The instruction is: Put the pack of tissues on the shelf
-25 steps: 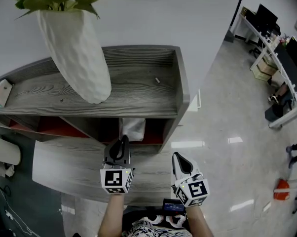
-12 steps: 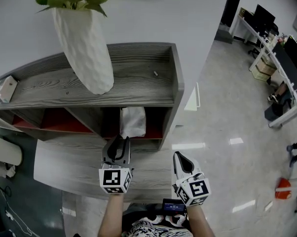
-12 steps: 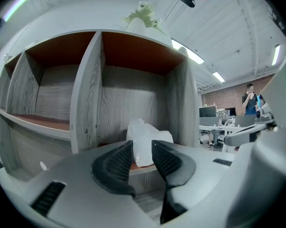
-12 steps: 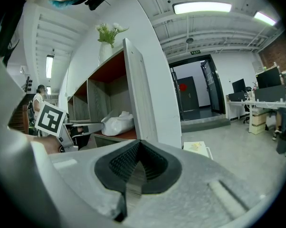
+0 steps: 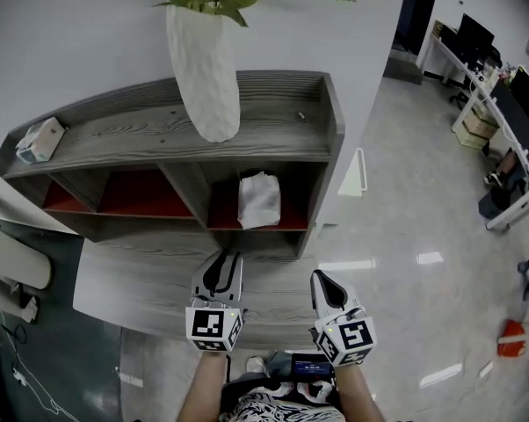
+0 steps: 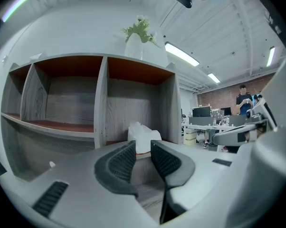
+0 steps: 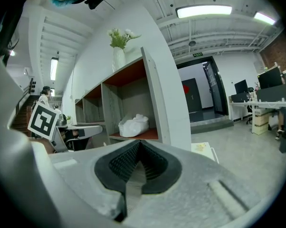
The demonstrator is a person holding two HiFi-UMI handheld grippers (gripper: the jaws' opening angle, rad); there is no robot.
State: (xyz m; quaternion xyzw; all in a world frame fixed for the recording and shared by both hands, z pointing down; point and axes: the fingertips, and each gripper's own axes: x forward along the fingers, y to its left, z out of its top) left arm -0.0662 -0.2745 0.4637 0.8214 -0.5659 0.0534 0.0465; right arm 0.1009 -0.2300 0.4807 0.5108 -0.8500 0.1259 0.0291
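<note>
The pack of tissues [image 5: 259, 200] lies in the right-hand compartment of the shelf [image 5: 273, 134], at the frame's centre. Lower in the frame and apart from it, the left hand-held gripper [image 5: 222, 262] holds its jaws a narrow gap apart, with nothing between them. To its right, the right hand-held gripper [image 5: 324, 281] has its jaws pressed together on nothing.

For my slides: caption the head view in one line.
The pack of tissues rests in the shelf's right compartment; left gripper open, right gripper shut, both short of it.
</note>
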